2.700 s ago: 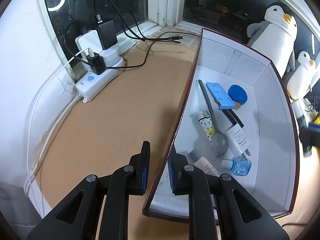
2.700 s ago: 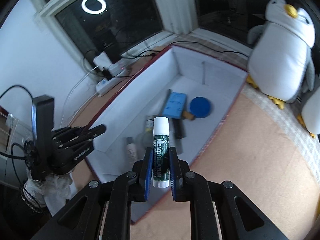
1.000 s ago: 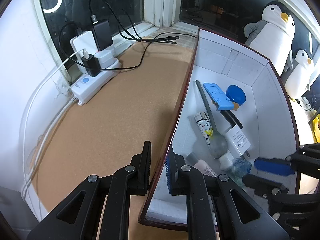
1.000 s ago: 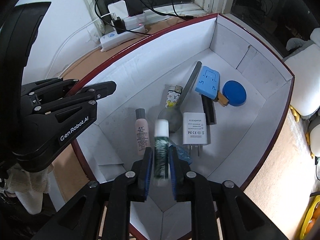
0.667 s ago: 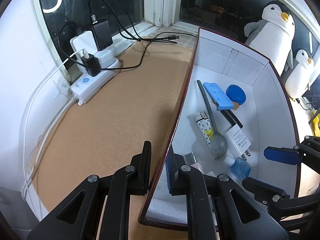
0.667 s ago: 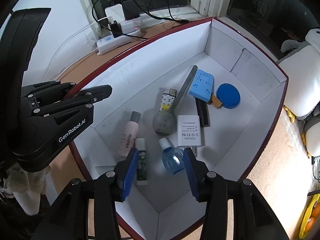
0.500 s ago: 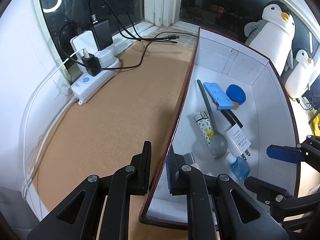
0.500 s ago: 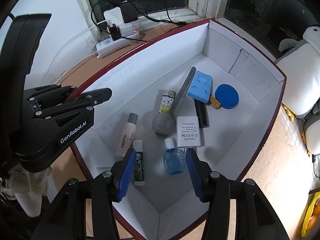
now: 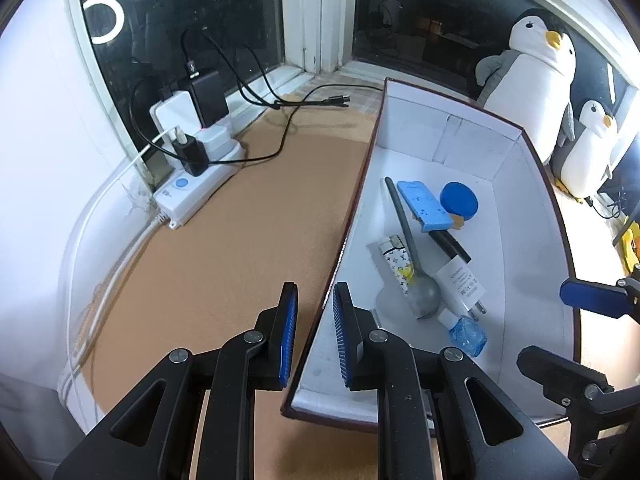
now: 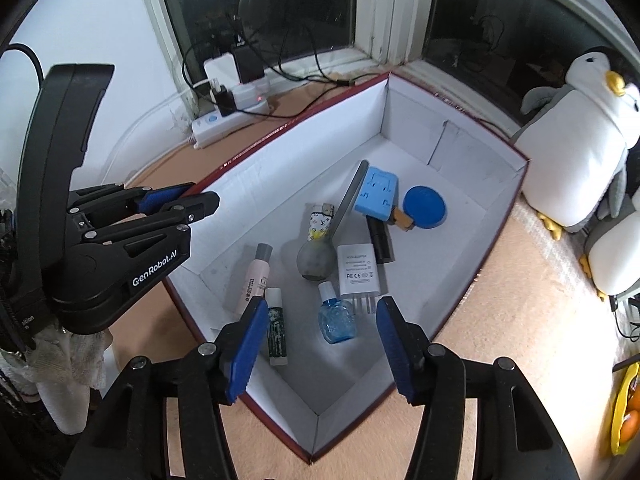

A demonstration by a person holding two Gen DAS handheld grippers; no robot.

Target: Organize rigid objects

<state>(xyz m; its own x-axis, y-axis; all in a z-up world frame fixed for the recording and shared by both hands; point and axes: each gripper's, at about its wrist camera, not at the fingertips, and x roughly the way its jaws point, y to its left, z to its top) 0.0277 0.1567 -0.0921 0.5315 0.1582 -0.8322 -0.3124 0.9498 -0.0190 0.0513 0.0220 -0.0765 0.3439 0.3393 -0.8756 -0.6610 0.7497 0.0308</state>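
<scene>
Inside the box (image 10: pixel 404 128) the lip balm (image 10: pixel 277 330) already lies among the other items — the right hand-held gripper (image 10: pixel 318 338) hangs open and empty above it, the left hand-held gripper (image 9: pixel 314 334) pinches the box wall, and I see nothing loose left on the worktop (image 9: pixel 240 240).

Corner tabletop under dark night windows

A tan, cork-like tabletop (image 9: pixel 224 248) runs up to a white-framed corner window (image 9: pixel 316 16) whose black panes mirror a ring light (image 9: pixel 105 20). A white wall (image 9: pixel 44 128) curves along the left side. By the sill a white power strip (image 9: pixel 192 190) carries black and white chargers, with black cables (image 9: pixel 280 136) trailing over the surface. On the right a large plush penguin (image 10: pixel 580 144) stands by the glass, and a smaller penguin (image 9: pixel 588 148) stands beside it.
</scene>
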